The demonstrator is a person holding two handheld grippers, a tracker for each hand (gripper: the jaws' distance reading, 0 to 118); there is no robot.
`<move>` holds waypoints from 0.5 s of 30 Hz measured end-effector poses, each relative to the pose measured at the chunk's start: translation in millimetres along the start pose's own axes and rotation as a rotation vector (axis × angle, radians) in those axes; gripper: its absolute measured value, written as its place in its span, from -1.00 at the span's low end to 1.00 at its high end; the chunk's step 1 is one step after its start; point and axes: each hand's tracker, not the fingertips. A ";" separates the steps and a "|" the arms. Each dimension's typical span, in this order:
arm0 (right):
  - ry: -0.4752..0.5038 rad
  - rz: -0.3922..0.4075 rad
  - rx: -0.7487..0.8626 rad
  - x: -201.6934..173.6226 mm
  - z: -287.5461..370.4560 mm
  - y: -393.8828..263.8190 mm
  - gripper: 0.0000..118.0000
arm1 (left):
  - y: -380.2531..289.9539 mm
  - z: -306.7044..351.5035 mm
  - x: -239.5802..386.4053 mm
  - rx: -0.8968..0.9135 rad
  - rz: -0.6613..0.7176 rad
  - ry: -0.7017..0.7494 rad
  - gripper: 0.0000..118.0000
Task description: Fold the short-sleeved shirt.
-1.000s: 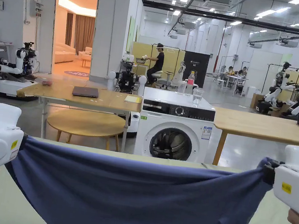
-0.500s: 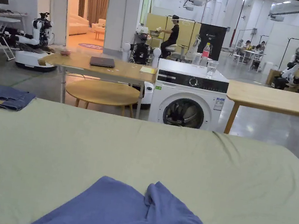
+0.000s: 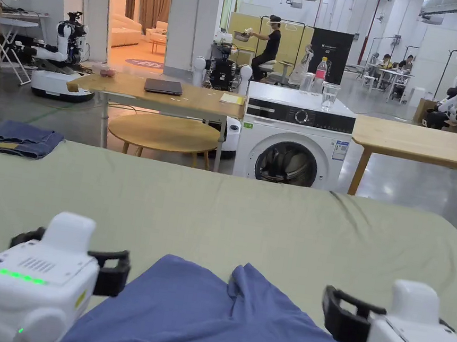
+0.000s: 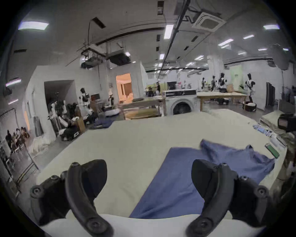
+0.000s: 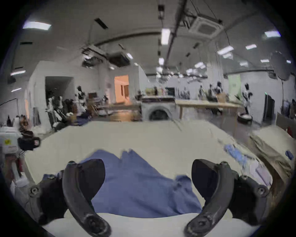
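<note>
At the claws: your left gripper (image 3: pixel 104 273) sits at the lower left of the head view and your right gripper (image 3: pixel 340 317) at the lower right, both above the near part of the shirt.
Left claw state: wide apart in the left gripper view (image 4: pixel 149 181), with nothing between the jaws; cloth and table show through the gap.
Right claw state: also wide apart in the right gripper view (image 5: pixel 148 179), holding nothing, with blue cloth below the gap.
What just changed: a second ago you held the shirt stretched in the air between two clamped claws; half a second ago it was already down on the table, and now both claws have come back into the frame, open, over it.
What that means: in my judgement the lay-down is finished and the folding proper has not begun; you must take fresh grips.
Shirt position: the blue short-sleeved shirt (image 3: pixel 214 327) lies on the green table cover (image 3: pixel 215 215), bottom centre of the head view, running off the lower edge.
Shirt heading: a raised crease near the top-centre edge points toward the upper frame; which end is the collar I cannot tell.
Long axis: seemingly left to right across the lower frame, though the near part is cut off.
Surface: rumpled rather than flat, with a bunched sleeve at the right in the right gripper view (image 5: pixel 182 181), so smooth it first.
</note>
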 end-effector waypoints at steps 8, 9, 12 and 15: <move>-0.008 0.006 0.054 -30.0 5.3 9.5 -1.00 | -0.4 -5.4 17.7 0.071 0.004 -0.073 -1.00; 0.022 -0.015 0.029 -28.2 4.5 11.6 -1.00 | -3.9 -6.5 13.2 0.028 -0.006 -0.080 -1.00; -0.003 0.029 0.037 -36.4 -2.2 4.1 -1.00 | -13.0 -4.4 -3.9 0.013 -0.019 -0.039 -1.00; 0.028 0.035 0.013 -42.9 -10.3 -1.2 -1.00 | -24.8 4.9 -34.3 -0.050 0.034 -0.021 -1.00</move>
